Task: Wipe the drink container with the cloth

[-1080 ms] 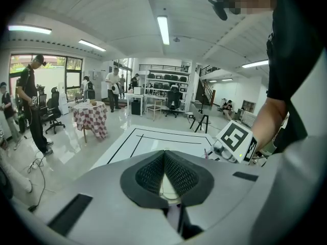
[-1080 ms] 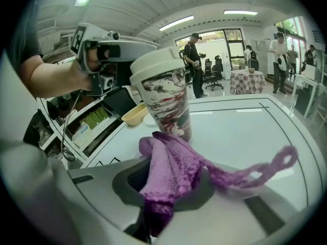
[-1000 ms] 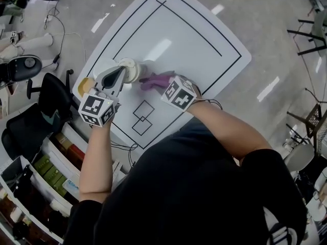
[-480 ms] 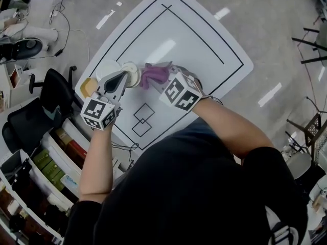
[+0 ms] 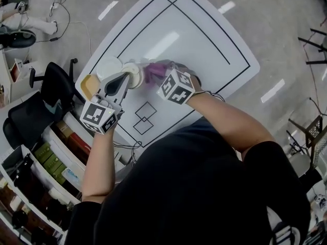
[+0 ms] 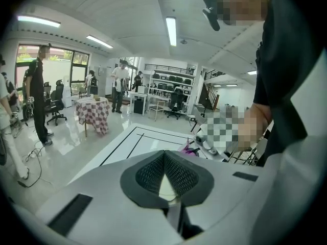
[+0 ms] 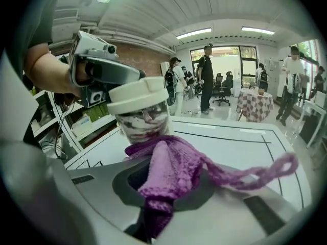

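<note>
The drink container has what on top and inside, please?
A white lid caps the drink container. Its clear wall shows only dark smears; the purple cloth covers its lower part, so contents cannot be told.

The white table point(image 5: 204, 45) in front of me carries a black rounded outline, a second set of black lines inside it, and two small overlapping squares point(image 5: 144, 118) printed near my edge. At its left corner a white round piece point(image 5: 108, 65) lies flat on the top. A yellowish piece point(image 5: 88, 84) lies just beside it, closer to me.
</note>
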`<act>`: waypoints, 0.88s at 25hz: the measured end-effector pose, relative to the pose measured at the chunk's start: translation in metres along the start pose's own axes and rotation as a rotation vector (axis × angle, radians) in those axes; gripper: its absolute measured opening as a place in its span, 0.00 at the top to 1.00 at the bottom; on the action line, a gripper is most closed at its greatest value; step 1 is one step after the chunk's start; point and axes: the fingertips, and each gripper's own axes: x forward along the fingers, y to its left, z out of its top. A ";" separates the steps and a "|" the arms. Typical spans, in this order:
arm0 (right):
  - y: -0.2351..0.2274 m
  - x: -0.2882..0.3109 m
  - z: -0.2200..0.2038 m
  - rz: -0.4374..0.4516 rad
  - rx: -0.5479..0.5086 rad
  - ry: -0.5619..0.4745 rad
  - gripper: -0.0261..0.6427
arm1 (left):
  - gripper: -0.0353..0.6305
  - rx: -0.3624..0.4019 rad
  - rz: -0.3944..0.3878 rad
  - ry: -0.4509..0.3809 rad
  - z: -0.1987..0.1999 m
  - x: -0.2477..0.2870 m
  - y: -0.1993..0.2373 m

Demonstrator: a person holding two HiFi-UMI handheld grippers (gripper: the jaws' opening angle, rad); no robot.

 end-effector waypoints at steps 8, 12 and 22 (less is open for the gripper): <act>-0.005 0.035 -0.039 0.005 0.003 0.087 0.84 | 0.91 0.004 -0.002 0.011 -0.001 0.002 0.002; -0.004 0.022 -0.032 0.049 0.000 0.053 0.84 | 0.91 0.004 -0.005 0.016 -0.003 0.002 0.001; -0.042 -0.040 0.051 0.079 -0.118 -0.173 0.84 | 0.91 0.016 -0.002 -0.012 -0.003 0.000 0.005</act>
